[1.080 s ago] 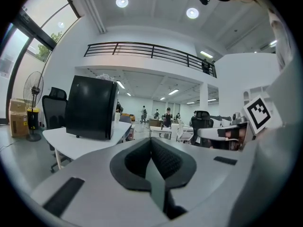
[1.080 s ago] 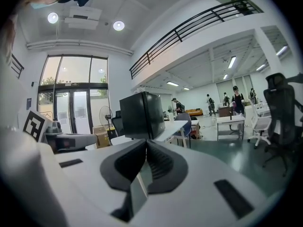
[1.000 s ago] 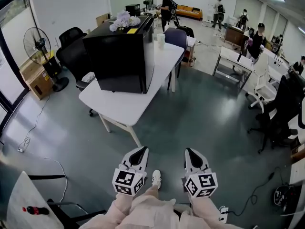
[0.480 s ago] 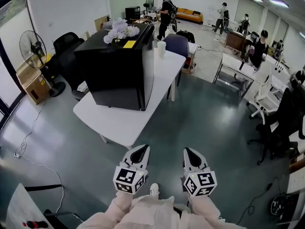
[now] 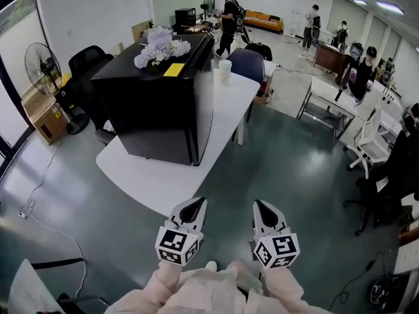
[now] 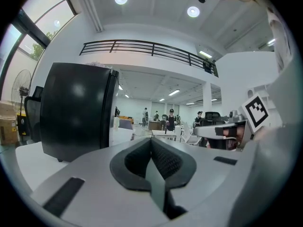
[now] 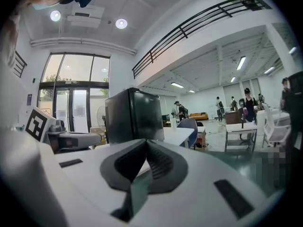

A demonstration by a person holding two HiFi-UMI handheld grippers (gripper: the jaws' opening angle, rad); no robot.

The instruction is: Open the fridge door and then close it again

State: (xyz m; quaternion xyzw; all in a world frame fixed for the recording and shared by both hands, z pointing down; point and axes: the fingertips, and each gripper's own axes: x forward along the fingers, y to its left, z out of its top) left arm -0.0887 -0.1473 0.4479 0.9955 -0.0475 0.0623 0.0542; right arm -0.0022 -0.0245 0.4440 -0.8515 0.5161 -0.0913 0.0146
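While the black mini fridge (image 5: 154,103) stands shut on the desk (image 5: 154,175), your left hand-held gripper (image 5: 192,207) and right hand-held gripper (image 5: 263,209) are closed, empty.

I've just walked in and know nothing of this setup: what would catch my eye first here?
A big black fridge stands on a white table at centre left of the head view, with white flowers and a yellow note on top. At the bottom edge, the left gripper and right gripper point toward it, jaws shut and empty.
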